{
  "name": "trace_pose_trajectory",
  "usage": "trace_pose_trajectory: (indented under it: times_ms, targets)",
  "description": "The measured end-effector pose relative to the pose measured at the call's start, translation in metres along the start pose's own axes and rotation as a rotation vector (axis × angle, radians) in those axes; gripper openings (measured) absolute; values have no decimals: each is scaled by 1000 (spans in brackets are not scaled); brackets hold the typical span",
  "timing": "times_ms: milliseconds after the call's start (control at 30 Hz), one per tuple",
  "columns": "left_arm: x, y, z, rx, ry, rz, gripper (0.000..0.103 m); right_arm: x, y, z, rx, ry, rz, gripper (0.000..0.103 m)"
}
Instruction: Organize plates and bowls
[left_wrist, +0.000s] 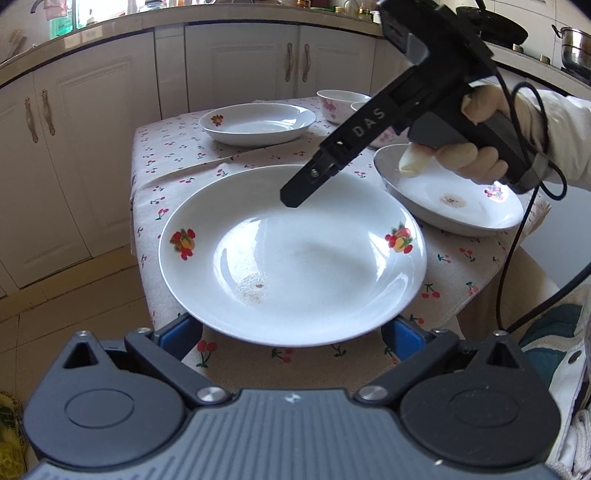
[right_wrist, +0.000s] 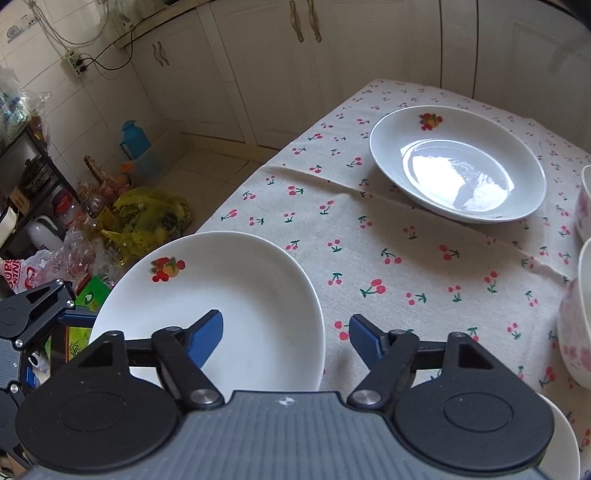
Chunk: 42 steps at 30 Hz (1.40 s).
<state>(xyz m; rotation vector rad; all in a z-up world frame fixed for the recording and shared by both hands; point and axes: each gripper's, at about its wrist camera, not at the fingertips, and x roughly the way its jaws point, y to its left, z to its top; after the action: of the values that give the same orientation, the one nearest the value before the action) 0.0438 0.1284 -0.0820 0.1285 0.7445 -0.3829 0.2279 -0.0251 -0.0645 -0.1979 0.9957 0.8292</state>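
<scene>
One plate (right_wrist: 236, 295) apparently lies between right claw (right_wrist: 286, 332) fingers.

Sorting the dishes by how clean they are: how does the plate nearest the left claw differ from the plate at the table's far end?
The near plate has crumbly residue in its well; the far plate looks clean. The near plate overhangs the table edge; the far plate sits fully on the cloth. Both are white, deep, with fruit decals.

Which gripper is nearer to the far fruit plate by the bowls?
Right. The right gripper hovers over the near plate's far rim, toward the far plate; the left gripper sits at that plate's near rim.
</scene>
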Motion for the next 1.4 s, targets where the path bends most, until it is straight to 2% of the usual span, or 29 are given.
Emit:
trace_pose_trajectory:
  times_ms: [100,367,633,867,1100,1400]
  targets:
    - [3,1,2,6,9,-9,102,6,-2,4,0,17,23,68]
    - [7,5,6,25,29,-22,102,12,-3,9,5,39,94,67]
    - [10,6,10,44,49,-25,102,10,-2,10,4,42,89,67]
    - [16,13,22,71,24,-26,102,3,-10,22,5,8,56,67]
    - [36,27,40,101,8,-43,102,1,-22,35,19,-25,26,67]
    - [56,36,50,133,13,-59,102,11,-40,43,43,-21,-15,68]
